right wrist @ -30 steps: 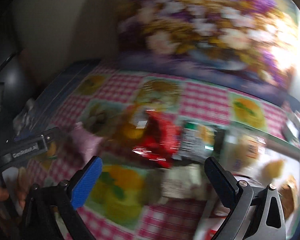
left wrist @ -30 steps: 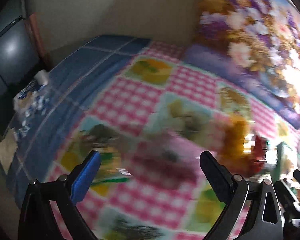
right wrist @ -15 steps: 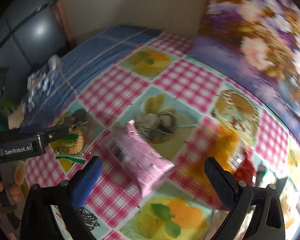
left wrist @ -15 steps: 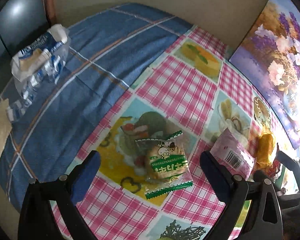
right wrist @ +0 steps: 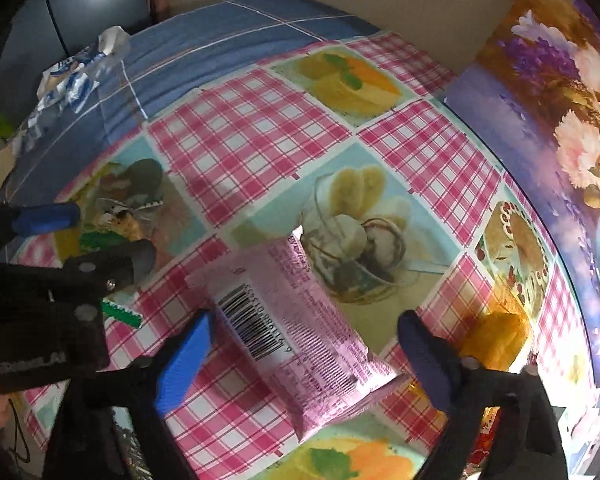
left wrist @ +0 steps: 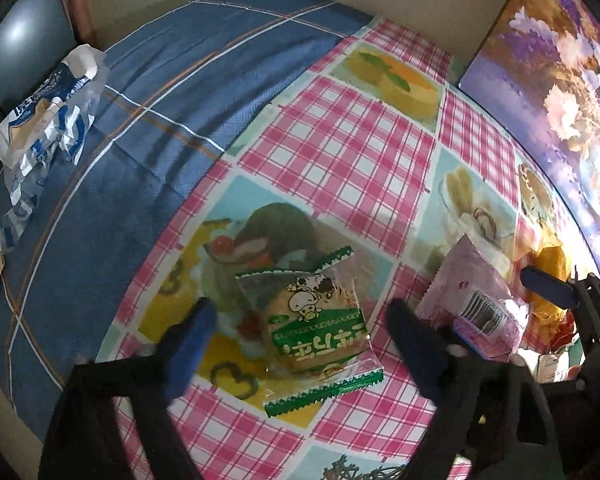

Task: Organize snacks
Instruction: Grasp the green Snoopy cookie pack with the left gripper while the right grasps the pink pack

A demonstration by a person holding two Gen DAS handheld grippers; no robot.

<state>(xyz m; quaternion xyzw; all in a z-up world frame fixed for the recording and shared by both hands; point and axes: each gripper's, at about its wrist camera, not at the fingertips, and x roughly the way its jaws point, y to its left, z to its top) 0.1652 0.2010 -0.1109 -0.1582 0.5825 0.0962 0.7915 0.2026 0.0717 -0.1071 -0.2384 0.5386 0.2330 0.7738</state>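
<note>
A clear, green-edged cookie packet (left wrist: 316, 320) lies flat on the pink checked tablecloth (left wrist: 340, 140). My left gripper (left wrist: 300, 316) points down over it with a finger on each side. Its jaws are closing and the pads stand a little off the wrapper. Just to the right lies a pink packet (left wrist: 472, 292) with a barcode. In the right wrist view that pink packet (right wrist: 296, 320) sits between the fingers of my right gripper (right wrist: 304, 344), whose jaws are also closing, not pressing. The left gripper (right wrist: 96, 236) shows at the left there, over the cookie packet (right wrist: 116, 220).
An orange packet (right wrist: 496, 332) lies right of the pink one, with a red wrapper (right wrist: 484, 440) by the lower right edge. A blue-and-white plastic bag (left wrist: 40, 128) rests on the blue cloth (left wrist: 160, 100) at far left. A flower picture (left wrist: 560, 100) borders the table's right side.
Both grippers came down closer to the table and their jaws narrowed. The right view swung from the red and orange packets to the pink packet. The left settled over the cookie packet.
</note>
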